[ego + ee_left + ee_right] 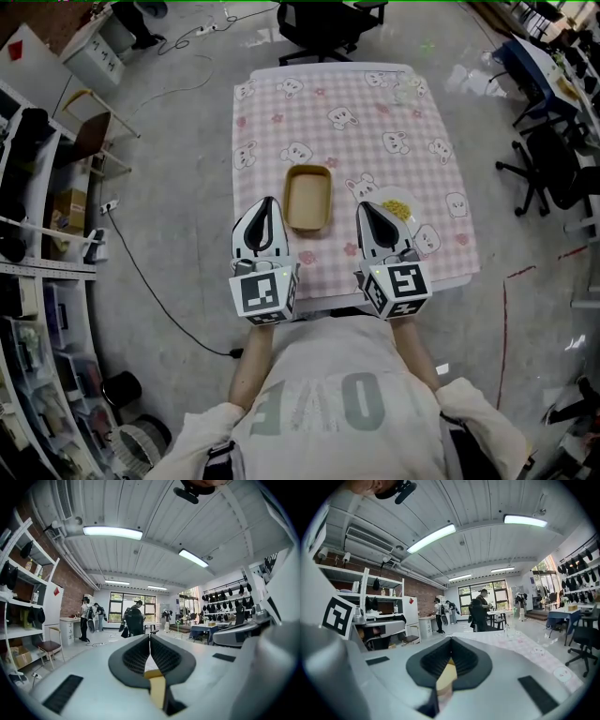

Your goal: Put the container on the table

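A tan rectangular container (308, 198) stands open and empty on the pink checked tablecloth (347, 112), near the table's front middle. My left gripper (267, 202) hovers just left of it, its black jaws pressed together with nothing between them; in the left gripper view the left gripper (149, 637) points level across the room. My right gripper (364, 208) hangs to the container's right, jaws also together and empty. Seen in its own view, the right gripper (451, 640) aims out over the cloth (529, 646).
A white plate (397, 208) with yellow food lies just right of the right gripper. A clear glass (406, 89) stands at the table's far right. A black office chair (323, 23) stands behind the table, another chair (548, 164) to its right, shelves (37, 281) on the left.
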`<action>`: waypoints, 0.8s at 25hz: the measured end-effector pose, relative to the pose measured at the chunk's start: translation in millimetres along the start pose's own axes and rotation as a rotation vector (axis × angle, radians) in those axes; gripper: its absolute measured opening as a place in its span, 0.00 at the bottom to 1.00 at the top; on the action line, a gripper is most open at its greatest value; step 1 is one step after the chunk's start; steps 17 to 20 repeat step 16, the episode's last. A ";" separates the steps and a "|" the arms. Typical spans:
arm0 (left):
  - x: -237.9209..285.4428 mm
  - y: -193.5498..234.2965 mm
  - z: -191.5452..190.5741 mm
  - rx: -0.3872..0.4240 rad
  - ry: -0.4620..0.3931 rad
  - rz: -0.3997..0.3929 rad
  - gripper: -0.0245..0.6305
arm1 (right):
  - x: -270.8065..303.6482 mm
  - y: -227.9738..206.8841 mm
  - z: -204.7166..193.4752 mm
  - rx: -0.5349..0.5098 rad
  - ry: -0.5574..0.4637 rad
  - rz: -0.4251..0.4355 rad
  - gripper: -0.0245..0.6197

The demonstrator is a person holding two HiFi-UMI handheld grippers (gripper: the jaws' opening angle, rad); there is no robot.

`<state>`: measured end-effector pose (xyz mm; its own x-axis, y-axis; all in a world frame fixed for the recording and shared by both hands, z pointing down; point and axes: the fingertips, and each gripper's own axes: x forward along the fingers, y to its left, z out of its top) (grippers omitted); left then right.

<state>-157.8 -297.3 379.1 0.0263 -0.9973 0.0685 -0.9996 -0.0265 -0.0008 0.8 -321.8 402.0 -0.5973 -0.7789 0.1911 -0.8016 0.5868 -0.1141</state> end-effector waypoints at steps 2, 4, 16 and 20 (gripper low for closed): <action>2.3 0.8 1.2 0.009 -0.003 0.002 0.08 | 0.5 -1.0 -2.8 0.000 0.005 -0.001 0.08; 3.7 1.6 0.1 0.010 -0.002 0.006 0.08 | 1.0 -2.5 -5.0 0.001 0.008 -0.003 0.08; 9.9 0.0 -6.6 0.005 0.007 0.019 0.08 | 5.4 -10.7 -9.0 0.010 0.013 -0.003 0.08; 9.9 0.0 -6.6 0.005 0.007 0.019 0.08 | 5.4 -10.7 -9.0 0.010 0.013 -0.003 0.08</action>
